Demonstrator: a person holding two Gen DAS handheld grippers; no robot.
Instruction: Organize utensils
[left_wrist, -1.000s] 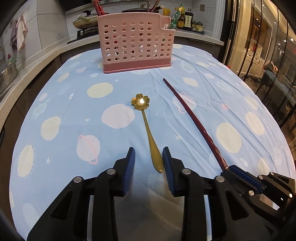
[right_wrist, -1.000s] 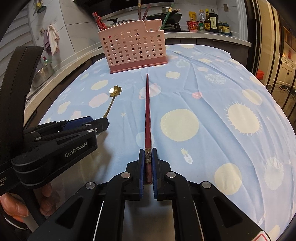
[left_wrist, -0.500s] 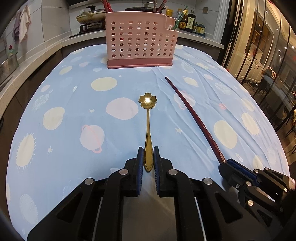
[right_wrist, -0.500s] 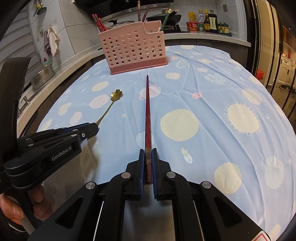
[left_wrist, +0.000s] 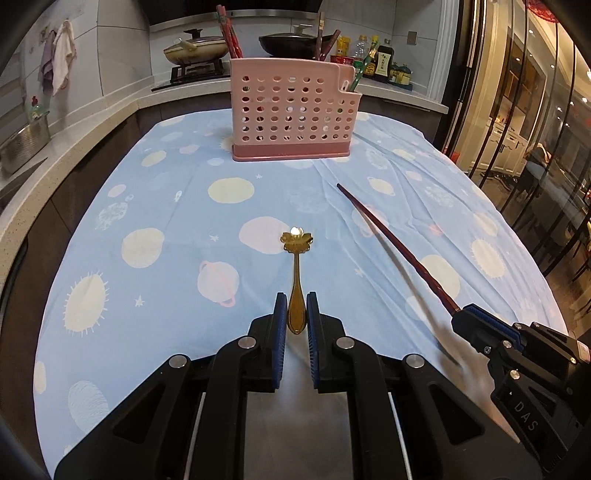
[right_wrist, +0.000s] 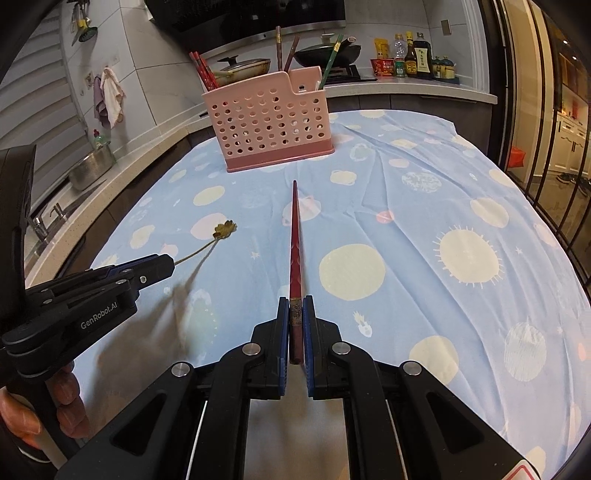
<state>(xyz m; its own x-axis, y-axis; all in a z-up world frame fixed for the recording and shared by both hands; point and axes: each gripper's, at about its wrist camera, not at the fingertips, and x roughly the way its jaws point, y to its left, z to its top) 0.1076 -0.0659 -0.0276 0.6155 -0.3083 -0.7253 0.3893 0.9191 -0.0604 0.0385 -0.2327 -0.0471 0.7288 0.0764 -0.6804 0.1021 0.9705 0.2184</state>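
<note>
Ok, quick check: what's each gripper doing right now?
Left gripper: closed on the gold spoon handle.
Right gripper: closed on the red chopstick.

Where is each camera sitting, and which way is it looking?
Left wrist: rides the left gripper, looking along its fingers and the gold spoon toward the pink basket; the right gripper shows beside it.
Right wrist: rides the right gripper, looking along the red chopstick; the left gripper and the person's hand show.
Shared: spoon, chopstick, basket, blue tablecloth.
</note>
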